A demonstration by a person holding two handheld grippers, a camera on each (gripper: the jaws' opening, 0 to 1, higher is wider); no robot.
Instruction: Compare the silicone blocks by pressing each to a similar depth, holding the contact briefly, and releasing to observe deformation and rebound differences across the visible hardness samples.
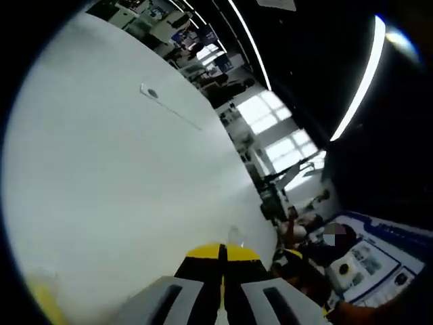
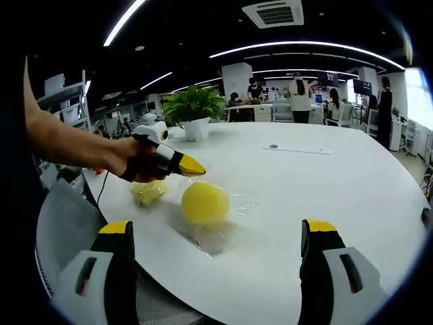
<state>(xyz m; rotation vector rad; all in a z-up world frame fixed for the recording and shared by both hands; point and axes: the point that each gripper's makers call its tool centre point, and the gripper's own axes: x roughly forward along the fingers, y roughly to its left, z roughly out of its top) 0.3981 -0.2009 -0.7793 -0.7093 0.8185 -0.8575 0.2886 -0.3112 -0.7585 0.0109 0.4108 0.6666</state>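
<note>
A white worktop (image 2: pixel 325 183) filled an open office. The yellow silicone ball (image 2: pixel 205 202) lay on clear wrap; a second block (image 2: pixel 148 192) sat half-hidden behind the clenched left gripper (image 2: pixel 191 166). The right gripper (image 2: pixel 218 238) gaped wide.

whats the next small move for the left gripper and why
Probably lower the left gripper onto the round yellow block and press. Its jaws are shut, its tip hangs just above that block on clear wrap, and the right gripper sits open and back. The smaller yellow piece lies beside it.
</note>
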